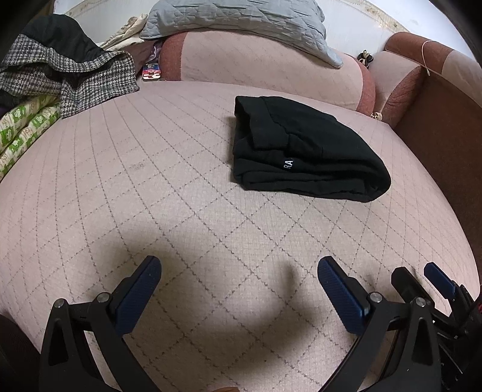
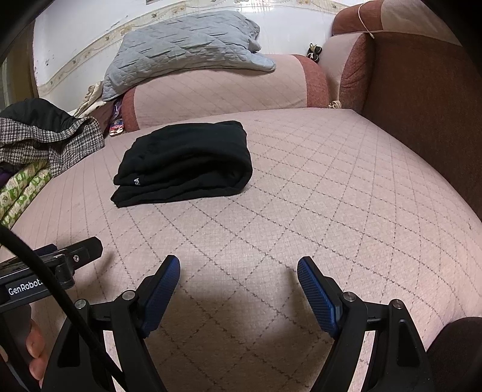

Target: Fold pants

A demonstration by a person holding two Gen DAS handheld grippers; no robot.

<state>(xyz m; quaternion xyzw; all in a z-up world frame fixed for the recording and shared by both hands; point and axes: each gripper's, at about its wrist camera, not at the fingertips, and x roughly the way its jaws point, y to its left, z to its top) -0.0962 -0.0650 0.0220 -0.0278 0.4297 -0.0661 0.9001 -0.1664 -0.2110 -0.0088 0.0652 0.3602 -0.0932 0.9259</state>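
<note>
The black pants (image 1: pixel 304 150) lie folded into a compact bundle on the pink quilted sofa seat (image 1: pixel 165 196), with small white letters on one edge. In the right wrist view the same pants (image 2: pixel 186 162) sit left of centre, well beyond the fingers. My left gripper (image 1: pixel 239 265) hovers open over bare seat, nothing between its blue pads. My right gripper (image 2: pixel 238 265) is open too, above bare seat and apart from the pants. The right gripper's fingers (image 1: pixel 436 280) show at the lower right of the left wrist view.
A houndstooth and black garment pile (image 1: pixel 60 69) and a green-patterned cloth (image 1: pixel 24 132) lie at the left. A grey quilted blanket (image 1: pixel 241 24) drapes the back cushion (image 1: pixel 271 66). A brown armrest (image 2: pixel 421 105) bounds the right. The left gripper's body (image 2: pixel 45 271) and a hand (image 2: pixel 33 346) show at lower left.
</note>
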